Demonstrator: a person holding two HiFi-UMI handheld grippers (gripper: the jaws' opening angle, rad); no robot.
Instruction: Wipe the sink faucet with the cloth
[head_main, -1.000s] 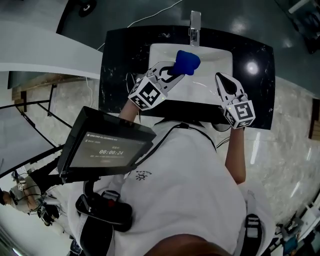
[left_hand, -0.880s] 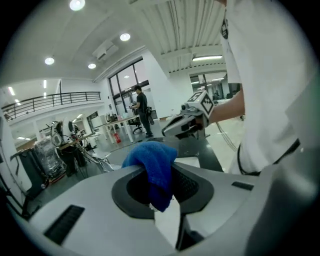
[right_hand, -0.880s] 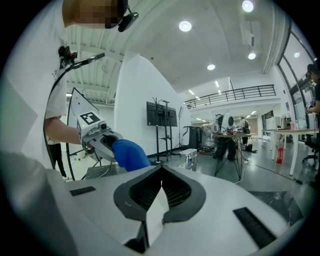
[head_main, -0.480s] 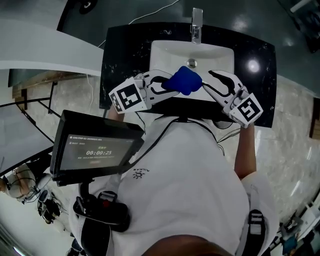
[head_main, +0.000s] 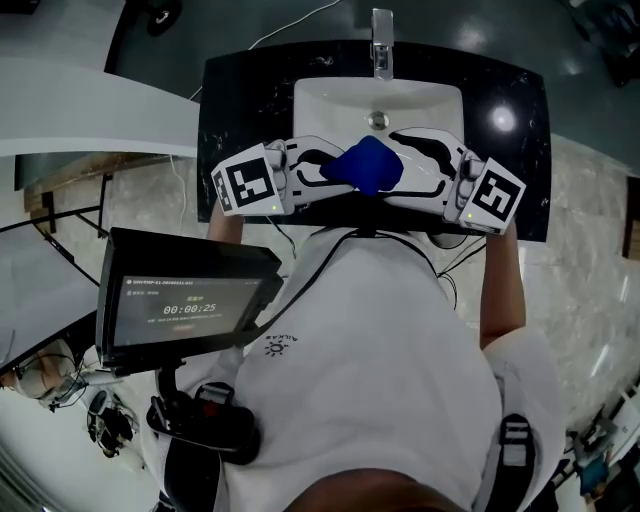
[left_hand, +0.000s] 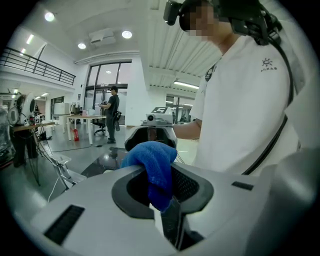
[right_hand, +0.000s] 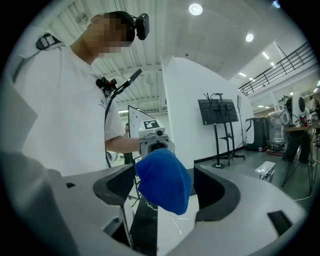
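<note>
- Head view: the left gripper (head_main: 333, 168) and right gripper (head_main: 402, 162) now face each other over the near edge of the white rectangular sink basin (head_main: 312, 98). A second ago they were apart, with the crumpled blue terry cloth (head_main: 367, 165) up near the chrome sink faucet (head_main: 381, 45).
- The right gripper's jaws have just been opening and now stand wide around the cloth's free end without pressing it. The left gripper stays clenched on the cloth.
- This looks like a regrip or hand-over. Wiping is paused, with cloth and faucet well apart.
- The left gripper view shows a fold pinched between its pads.
- The right gripper view shows gaps on both sides of the cloth.
- Only the head view shows faucet and basin.
</note>
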